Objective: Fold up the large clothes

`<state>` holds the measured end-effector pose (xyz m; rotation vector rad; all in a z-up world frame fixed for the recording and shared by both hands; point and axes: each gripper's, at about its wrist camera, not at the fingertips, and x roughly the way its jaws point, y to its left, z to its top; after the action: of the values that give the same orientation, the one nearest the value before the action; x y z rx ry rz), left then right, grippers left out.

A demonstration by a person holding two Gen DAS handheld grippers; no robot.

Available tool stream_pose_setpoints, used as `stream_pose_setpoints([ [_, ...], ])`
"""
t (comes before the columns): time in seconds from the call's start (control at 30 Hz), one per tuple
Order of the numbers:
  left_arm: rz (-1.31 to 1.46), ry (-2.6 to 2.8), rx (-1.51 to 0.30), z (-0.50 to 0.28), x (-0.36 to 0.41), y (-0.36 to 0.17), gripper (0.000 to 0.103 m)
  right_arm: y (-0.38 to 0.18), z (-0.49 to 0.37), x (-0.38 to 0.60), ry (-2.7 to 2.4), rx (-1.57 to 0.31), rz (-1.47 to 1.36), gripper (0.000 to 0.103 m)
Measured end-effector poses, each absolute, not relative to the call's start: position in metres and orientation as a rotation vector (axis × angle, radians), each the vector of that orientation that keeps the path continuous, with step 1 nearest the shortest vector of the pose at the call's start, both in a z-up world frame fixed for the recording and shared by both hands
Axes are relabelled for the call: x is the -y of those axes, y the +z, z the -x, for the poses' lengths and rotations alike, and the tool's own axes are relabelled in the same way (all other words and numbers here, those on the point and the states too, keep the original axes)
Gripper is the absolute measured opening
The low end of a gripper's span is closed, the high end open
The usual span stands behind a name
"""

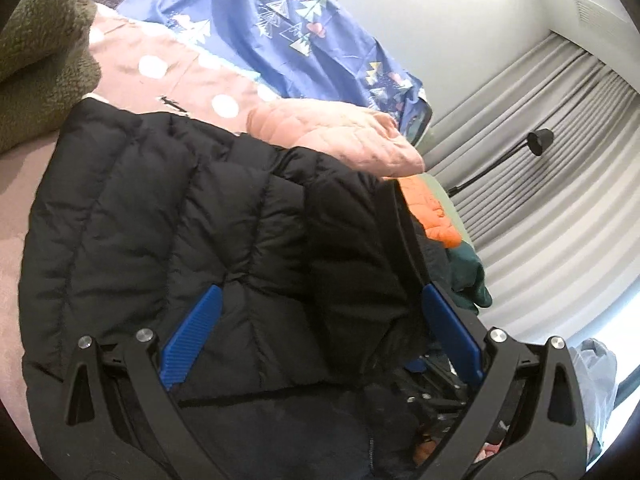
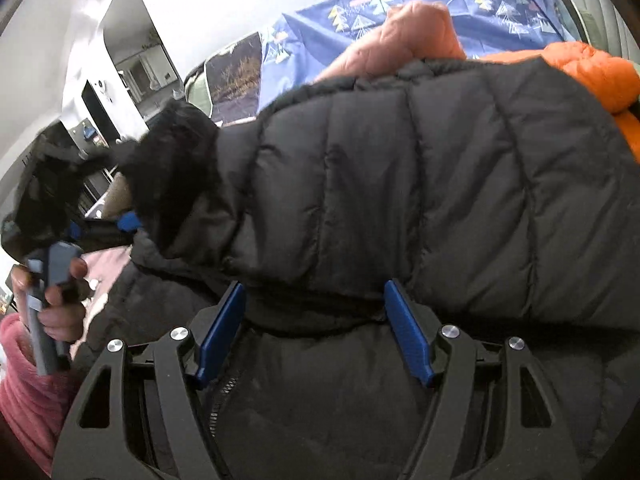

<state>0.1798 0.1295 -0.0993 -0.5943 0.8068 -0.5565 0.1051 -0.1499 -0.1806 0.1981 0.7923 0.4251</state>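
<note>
A black quilted puffer jacket (image 1: pixel 192 216) lies on the bed and fills both views; it also shows in the right wrist view (image 2: pixel 420 184), with a black fur-trimmed hood (image 2: pixel 172 148) at its left. My left gripper (image 1: pixel 320 320) is open, its blue pads wide apart with the jacket's fabric lying between them. My right gripper (image 2: pixel 316 308) is open, its blue pads on either side of a folded black edge of the jacket. The person's hand holding the left gripper's handle (image 2: pixel 52 280) shows at the left of the right wrist view.
A pink quilted garment (image 1: pixel 344 136) and an orange puffer (image 1: pixel 432 208) lie beyond the black jacket. A blue patterned sheet (image 1: pixel 280 28), a pink dotted cover (image 1: pixel 180 72) and an olive fleece (image 1: pixel 44 52) lie on the bed. Grey curtains (image 1: pixel 540 160) and a black lamp (image 1: pixel 538 140) stand at right.
</note>
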Motion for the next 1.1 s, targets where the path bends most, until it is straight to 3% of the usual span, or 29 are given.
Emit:
stream_pose_setpoints([
  [0.13, 0.606, -0.548, -0.863, -0.186, -0.121, -0.107, 0.101, -0.181, -0.102, 0.149, 0.424, -0.783, -0.193, 0.072],
  [0.37, 0.664, -0.605, -0.796, -0.171, -0.129, -0.095, 0.101, -0.183, -0.098, 0.151, 0.427, -0.783, -0.195, 0.073],
  [0.6, 0.503, -0.523, -0.879, -0.182, -0.100, -0.113, 0.099, -0.183, -0.098, 0.152, 0.428, -0.778, -0.198, 0.073],
  [0.63, 0.496, -0.519, -0.875, -0.183, -0.100, -0.116, 0.089, -0.183, -0.098, 0.152, 0.430, -0.776, -0.200, 0.073],
  [0.67, 0.486, -0.524, -0.870, -0.183, -0.099, -0.116, 0.059, -0.183, -0.098, 0.153, 0.432, -0.775, -0.204, 0.073],
  [0.7, 0.469, -0.535, -0.871, -0.184, -0.097, -0.115, 0.042, -0.183, -0.098, 0.154, 0.435, -0.773, -0.209, 0.073],
  [0.73, 0.445, -0.535, -0.872, -0.185, -0.096, -0.113, 0.015, -0.182, -0.097, 0.156, 0.439, -0.767, -0.217, 0.073],
  [0.87, 0.375, -0.505, -0.760, -0.174, -0.104, -0.075, 0.010, -0.167, -0.087, 0.166, 0.469, -0.682, -0.259, 0.073],
  [1.0, 0.253, -0.453, -0.600, -0.153, -0.122, -0.016, 0.010, -0.121, -0.060, 0.188, 0.446, -0.475, -0.261, 0.073],
  [1.1, 0.181, -0.368, -0.572, -0.149, -0.143, -0.005, 0.011, -0.112, -0.057, 0.207, 0.271, -0.414, -0.214, 0.073],
])
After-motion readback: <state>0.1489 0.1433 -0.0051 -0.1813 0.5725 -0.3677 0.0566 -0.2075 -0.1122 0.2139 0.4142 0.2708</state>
